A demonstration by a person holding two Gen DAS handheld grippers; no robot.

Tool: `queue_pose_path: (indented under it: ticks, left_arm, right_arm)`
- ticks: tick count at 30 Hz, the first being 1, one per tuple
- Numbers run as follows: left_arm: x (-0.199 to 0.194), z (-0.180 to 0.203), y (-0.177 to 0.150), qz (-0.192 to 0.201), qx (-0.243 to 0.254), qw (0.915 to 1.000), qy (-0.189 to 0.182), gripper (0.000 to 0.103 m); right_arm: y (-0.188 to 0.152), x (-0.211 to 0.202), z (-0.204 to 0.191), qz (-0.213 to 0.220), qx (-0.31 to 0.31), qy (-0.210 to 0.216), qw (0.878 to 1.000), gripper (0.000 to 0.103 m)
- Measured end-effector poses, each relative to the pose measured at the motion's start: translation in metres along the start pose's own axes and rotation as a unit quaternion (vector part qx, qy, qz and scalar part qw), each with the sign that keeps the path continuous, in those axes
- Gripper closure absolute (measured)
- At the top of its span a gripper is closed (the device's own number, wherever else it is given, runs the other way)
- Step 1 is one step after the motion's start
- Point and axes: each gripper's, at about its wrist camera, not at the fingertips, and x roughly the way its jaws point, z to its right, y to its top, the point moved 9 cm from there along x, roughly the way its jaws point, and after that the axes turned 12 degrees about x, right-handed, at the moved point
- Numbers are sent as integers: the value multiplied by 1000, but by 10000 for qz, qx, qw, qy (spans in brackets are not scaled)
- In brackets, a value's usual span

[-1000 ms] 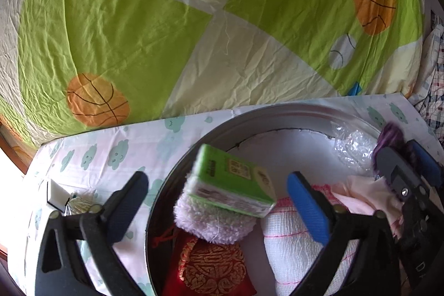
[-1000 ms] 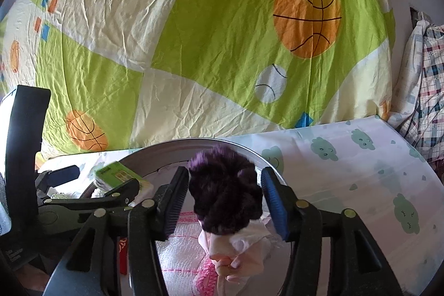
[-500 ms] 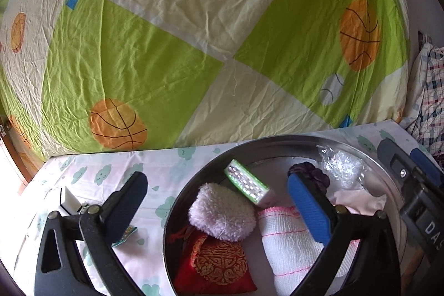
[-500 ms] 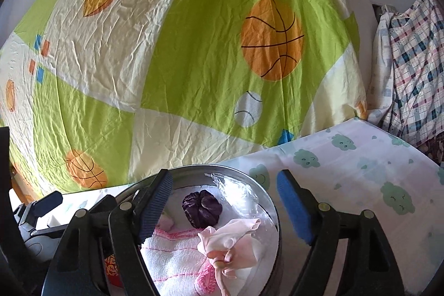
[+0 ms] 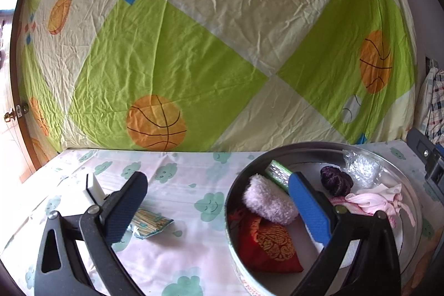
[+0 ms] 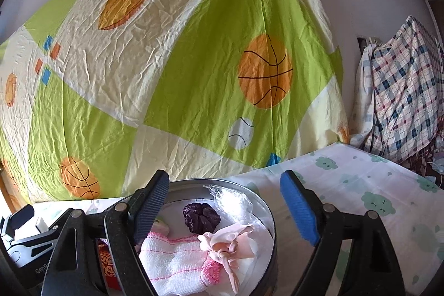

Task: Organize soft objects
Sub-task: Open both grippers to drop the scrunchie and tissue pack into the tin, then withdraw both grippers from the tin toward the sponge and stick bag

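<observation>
Risk first: your left tool [image 5: 219, 207] sits w/ its blue finger [image 5: 309, 208] over the round tin [image 5: 231, 215], just above the fluffy pink puff [image 5: 267, 203]. Swing toward 3 o'clock and that finger could clip the tin's rim or drag the puff and the green tissue pack [image 5: 277, 175] out. The tin is light metal on a soft cloud-print sheet [image 5: 177, 254], so a knock prob. slides or tips it.

Second risk: the toothpick packet [image 5: 149, 222] and the white block [image 5: 93, 189] lie outside the tin at 9 o'clock. Neither looks soft, imo, so grabbing them by mistake would muddle the sort.

Third: the right tool [image 6: 224, 205] hangs over the tin's far half; its jaws are opening w/ nothing between them, only the purple scrunchie [image 6: 201, 217] and pink cloth [image 6: 230, 239] lying below in the tin. Drop too low and you snag the cloth's loose strips or the crinkly clear plastic [image 6: 233, 200] at 12.

Tool state: left jaws wide apart, empty, touching nothing I can see. Right jaws well apart too, empty.

Task items: the red embroidered pouch [image 5: 266, 246] and white knit w/ pink stripes [image 6: 174, 257] sit in the tin at 6 o'clock, along w/ the rest.
</observation>
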Motion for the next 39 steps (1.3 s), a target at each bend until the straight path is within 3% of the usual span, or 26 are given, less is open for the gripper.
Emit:
queue_pose_path:
  ticks: [8, 15, 26, 34, 39]
  left_arm:
    - [-6, -19, -10, 193, -64, 9995, 224, 0]
    - [-6, -29, -23, 168, -2, 9994, 302, 1]
    - [-12, -39, -32, 126, -115, 9998, 69, 1]
    - [-14, -50, -37, 106, -157, 9998, 0, 1]
    - [-13, -60, -40, 83, -124, 9999, 60, 1]
  right_arm:
    - [1, -24, -13, 614, -250, -67, 9978, 16]
    - [0, -32, -8, 673, -155, -277, 9972, 16]
    - [1, -58, 0, 982, 73, -596, 9934, 16]
    - [-5, -76, -17, 1118, -23, -557, 9922, 16]
    - [-15, -79, -34, 982, -32, -435, 9942, 16]
